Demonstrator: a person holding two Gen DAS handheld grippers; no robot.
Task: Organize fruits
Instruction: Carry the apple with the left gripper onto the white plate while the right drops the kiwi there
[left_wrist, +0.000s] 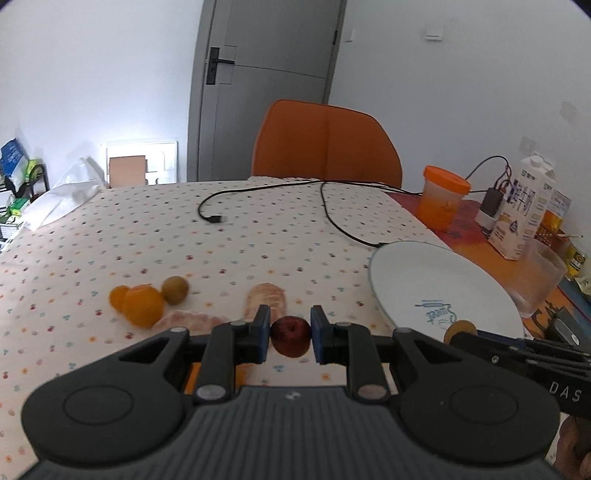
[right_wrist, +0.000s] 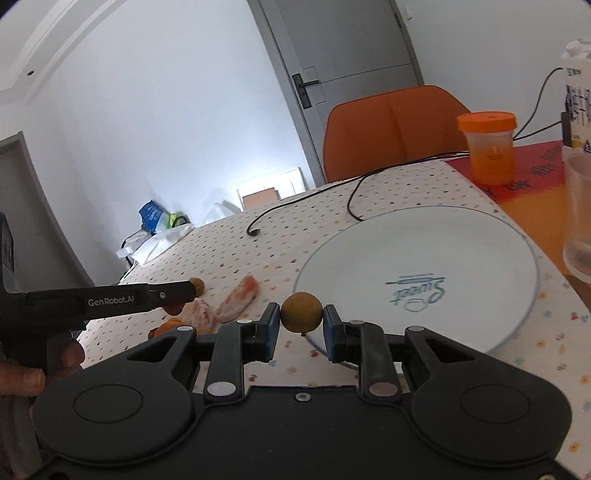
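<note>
Landmark: white plate (right_wrist: 461, 236) on the bench (left_wrist: 184, 236), which wears a dotted cloth.

Left tongs (left_wrist: 288, 334): closed on a small dark-red fruit (left_wrist: 290, 335), pinched between the two blue pads, held above the cloth to the left of the plate, clear of its rim.

Right tongs (right_wrist: 301, 320): closed on a round yellow-brown fruit (right_wrist: 301, 312), pads pressing both sides, carried just over the plate's near-left rim.

Loose fruit on the cloth, well left of the plate: two oranges (left_wrist: 142, 305) touching each other, a brownish round fruit (left_wrist: 176, 290) just beside them, peeled citrus pieces (right_wrist: 238, 298) nearer the plate.

Plate is bare, with blue lettering at centre.

Beyond the plate: orange-lidded cup (right_wrist: 489, 147), black cable (left_wrist: 332, 218) trailing across the cloth, and an orange chair (left_wrist: 325, 144) at the bench's far edge.
</note>
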